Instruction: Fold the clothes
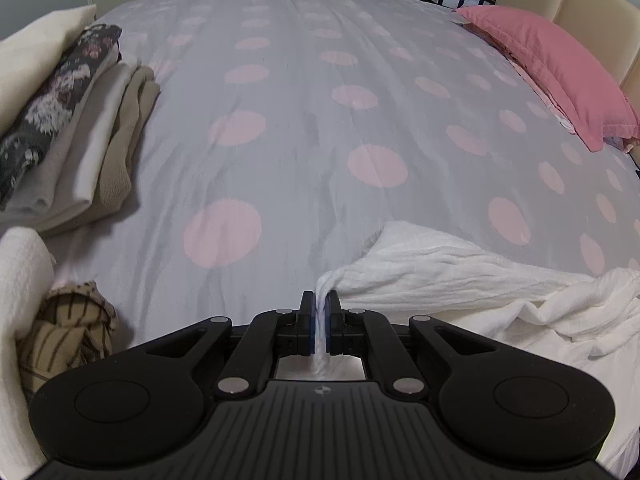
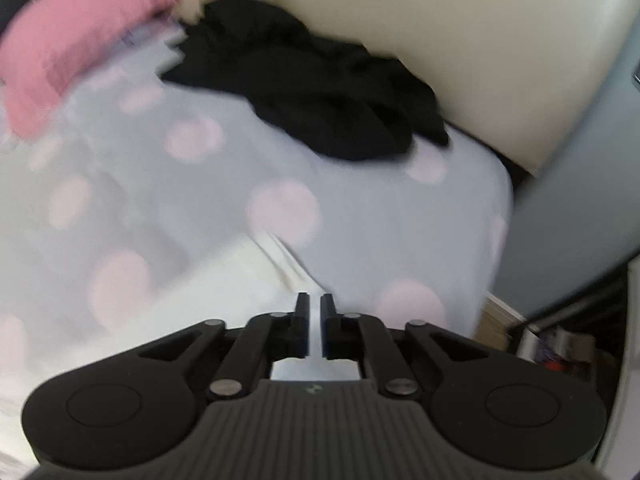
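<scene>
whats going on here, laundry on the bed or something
A person is folding clothes on a polka-dot duvet with two handheld grippers. The left gripper is shut on a bunched corner of a white garment. The right gripper stands slightly open over white fabric, gripping nothing. Folded clothes are stacked at the left, and a black garment lies crumpled by the headboard.

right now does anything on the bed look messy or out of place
Yes. A black garment lies crumpled in a heap near the headboard, unfolded, unlike the neat folded stack at the bed's other side. A striped cloth is also bunched up near the left gripper, which pinches the white garment.
</scene>
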Demonstrator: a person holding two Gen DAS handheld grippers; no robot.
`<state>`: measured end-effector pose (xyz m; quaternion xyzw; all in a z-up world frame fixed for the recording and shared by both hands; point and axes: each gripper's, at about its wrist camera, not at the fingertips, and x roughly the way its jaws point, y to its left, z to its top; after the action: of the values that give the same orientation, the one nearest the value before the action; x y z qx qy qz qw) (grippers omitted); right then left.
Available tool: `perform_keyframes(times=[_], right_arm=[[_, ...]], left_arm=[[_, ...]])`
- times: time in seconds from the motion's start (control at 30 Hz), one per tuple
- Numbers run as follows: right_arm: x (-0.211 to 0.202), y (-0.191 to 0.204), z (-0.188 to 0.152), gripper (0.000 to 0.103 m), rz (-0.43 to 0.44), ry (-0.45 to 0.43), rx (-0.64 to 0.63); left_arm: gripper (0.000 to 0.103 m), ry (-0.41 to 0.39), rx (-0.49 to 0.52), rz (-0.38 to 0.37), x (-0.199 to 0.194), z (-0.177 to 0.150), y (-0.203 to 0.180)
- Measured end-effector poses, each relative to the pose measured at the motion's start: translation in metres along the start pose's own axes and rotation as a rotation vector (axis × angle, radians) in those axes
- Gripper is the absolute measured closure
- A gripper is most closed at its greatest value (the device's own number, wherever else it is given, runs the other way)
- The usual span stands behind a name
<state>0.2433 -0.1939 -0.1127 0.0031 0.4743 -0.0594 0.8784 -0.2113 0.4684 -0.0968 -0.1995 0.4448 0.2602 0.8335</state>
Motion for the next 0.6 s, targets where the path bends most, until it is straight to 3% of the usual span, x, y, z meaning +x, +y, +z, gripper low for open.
perform_keyframes(times=[0.03, 0.1, 0.27, 0.53, 0.57, 0.6], right_arm=[[-0.002, 0.005, 0.004, 0.074, 0.024, -0.017, -0.007], [-0.001, 0.018, 0.01, 0.069, 0.047, -0.036, -0.03], [0.026, 0.035, 0.013, 0.07, -0.011, 0.023, -0.03], [0.042, 0.016, 0.008, 0.07, -0.007, 0.065, 0.098], [0.043, 0.014, 0.008, 0.071, 0.005, 0.067, 0.108], [0.044, 0.014, 0.007, 0.081, 0.026, 0.071, 0.117]], left_arm=[[0.1, 0.004, -0.002, 0.0, 0.001, -0.001, 0.0], [0.1, 0.006, -0.001, 0.0, 0.002, -0.001, 0.001], [0.1, 0.007, 0.009, 0.0, 0.003, -0.001, 0.001], [0.1, 0.014, 0.004, 0.006, 0.011, 0.001, -0.002], [0.1, 0.013, 0.001, 0.007, 0.011, 0.001, -0.003], [0.1, 0.012, -0.002, 0.007, 0.011, 0.001, -0.003]])
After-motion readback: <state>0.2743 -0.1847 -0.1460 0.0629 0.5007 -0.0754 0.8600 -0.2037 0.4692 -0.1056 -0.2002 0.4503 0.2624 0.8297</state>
